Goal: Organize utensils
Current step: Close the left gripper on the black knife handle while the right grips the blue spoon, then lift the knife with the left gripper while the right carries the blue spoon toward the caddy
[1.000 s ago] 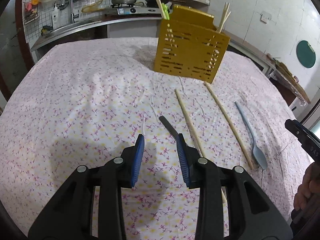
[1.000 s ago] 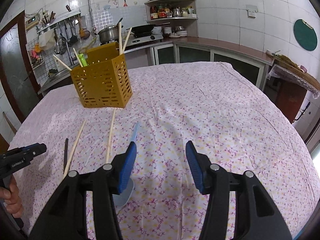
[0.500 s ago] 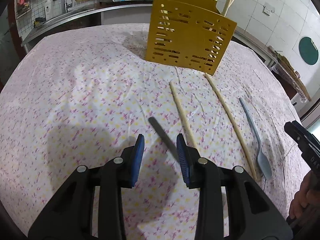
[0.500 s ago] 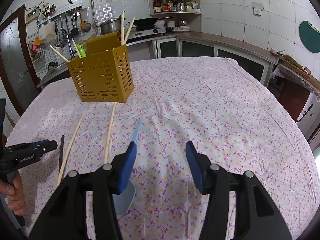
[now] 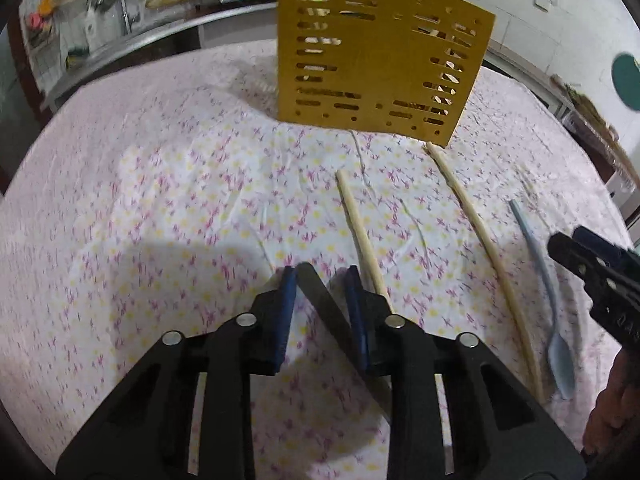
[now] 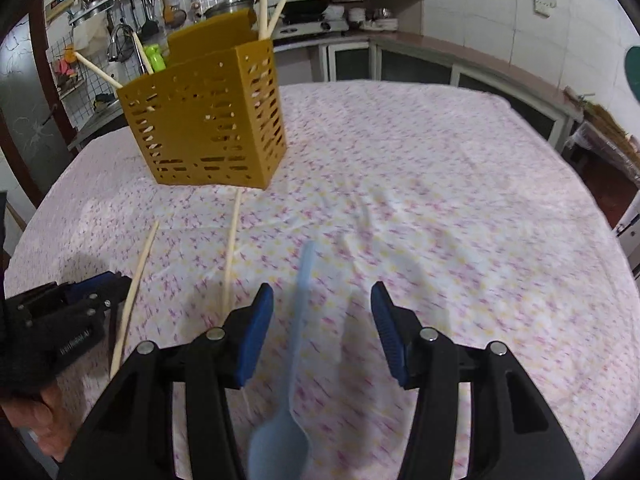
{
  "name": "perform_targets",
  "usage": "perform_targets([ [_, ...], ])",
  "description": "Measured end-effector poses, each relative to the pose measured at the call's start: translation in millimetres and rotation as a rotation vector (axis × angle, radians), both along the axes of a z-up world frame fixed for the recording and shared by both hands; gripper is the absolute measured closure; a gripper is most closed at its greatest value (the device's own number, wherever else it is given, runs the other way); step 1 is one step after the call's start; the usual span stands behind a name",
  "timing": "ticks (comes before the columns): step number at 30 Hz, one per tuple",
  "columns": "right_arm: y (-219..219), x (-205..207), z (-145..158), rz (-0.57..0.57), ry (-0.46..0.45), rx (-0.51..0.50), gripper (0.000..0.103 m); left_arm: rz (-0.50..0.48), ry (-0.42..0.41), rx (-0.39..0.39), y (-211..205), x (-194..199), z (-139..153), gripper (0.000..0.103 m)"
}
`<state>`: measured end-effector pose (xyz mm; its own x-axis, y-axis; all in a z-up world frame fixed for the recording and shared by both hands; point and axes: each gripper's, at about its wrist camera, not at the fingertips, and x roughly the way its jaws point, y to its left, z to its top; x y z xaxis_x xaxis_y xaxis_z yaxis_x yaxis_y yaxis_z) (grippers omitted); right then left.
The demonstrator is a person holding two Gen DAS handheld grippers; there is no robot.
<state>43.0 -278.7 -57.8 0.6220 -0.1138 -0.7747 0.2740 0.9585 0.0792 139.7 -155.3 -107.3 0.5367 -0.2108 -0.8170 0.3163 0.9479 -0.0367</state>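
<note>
The flat, dark, narrow knife-like utensil [image 5: 324, 304] lies slantwise at lower centre between my left gripper [image 5: 320, 280], whose jaws are closing around it. My right gripper [image 6: 322, 312], jaws spread, straddles the pale blue plastic spoon [image 6: 294, 360] on the floral tablecloth [image 6: 440, 200].

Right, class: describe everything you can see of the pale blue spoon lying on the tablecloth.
The pale blue spoon looks like matte plastic, moulded in one piece: a long, thin handle widening into a small oval bowl. It lies flat on the floral tablecloth, handle pointing toward the yellow holder, bowl nearest the camera. It sits between the open fingers of the right gripper, which do not touch it. A wooden chopstick lies beside it, apart. Motion blur hides finer detail.
</note>
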Motion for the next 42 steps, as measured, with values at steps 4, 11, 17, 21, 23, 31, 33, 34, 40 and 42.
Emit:
perform_targets([
  [4, 1.7, 19.4, -14.3, -0.001, 0.048, 0.012, 0.066, -0.016, 0.003, -0.019, 3.7, 8.8, 0.1, 0.089],
  [11, -1.8, 25.7, -18.8, -0.005, 0.056, 0.002, 0.095, -0.044, -0.002, -0.063, 9.0, 16.8, 1.0, 0.094],
  [17, -9.9, 24.9, -17.7, -0.016, 0.061, -0.009, 0.096, -0.057, 0.007, -0.069, 14.4, 26.9, 2.1, 0.094],
  [21, -12.9, 26.3, -17.3, -0.001, 0.075, -0.013, 0.095, -0.069, 0.038, -0.054, 18.4, 23.8, 4.1, 0.093],
  [23, -16.2, 30.2, -18.4, 0.005, 0.079, -0.021, 0.095, -0.067, 0.048, -0.038, 20.0, 21.5, 4.7, 0.093],
  [31, -18.8, 37.2, -19.5, 0.007, 0.082, -0.025, 0.095, -0.05, 0.061, -0.005, 23.0, 9.5, 7.4, 0.082],
  [33, -18.7, 37.1, -20.1, 0.009, 0.082, -0.022, 0.095, -0.043, 0.064, -0.012, 24.1, 6.4, 8.4, 0.08],
  [34, -19.3, 37.3, -20.3, 0.009, 0.081, -0.019, 0.095, -0.044, 0.067, -0.008, 24.0, 5.2, 7.9, 0.079],
  [40, -16.9, 35.4, -21.1, 0.008, 0.08, -0.027, 0.095, -0.053, 0.043, 0.033, 19.3, -1.5, 2.5, 0.08],
  [42, -14.4, 36.0, -21.2, 0.015, 0.088, -0.045, 0.095, -0.059, 0.027, 0.052, 15.7, -3.4, 1.5, 0.082],
])
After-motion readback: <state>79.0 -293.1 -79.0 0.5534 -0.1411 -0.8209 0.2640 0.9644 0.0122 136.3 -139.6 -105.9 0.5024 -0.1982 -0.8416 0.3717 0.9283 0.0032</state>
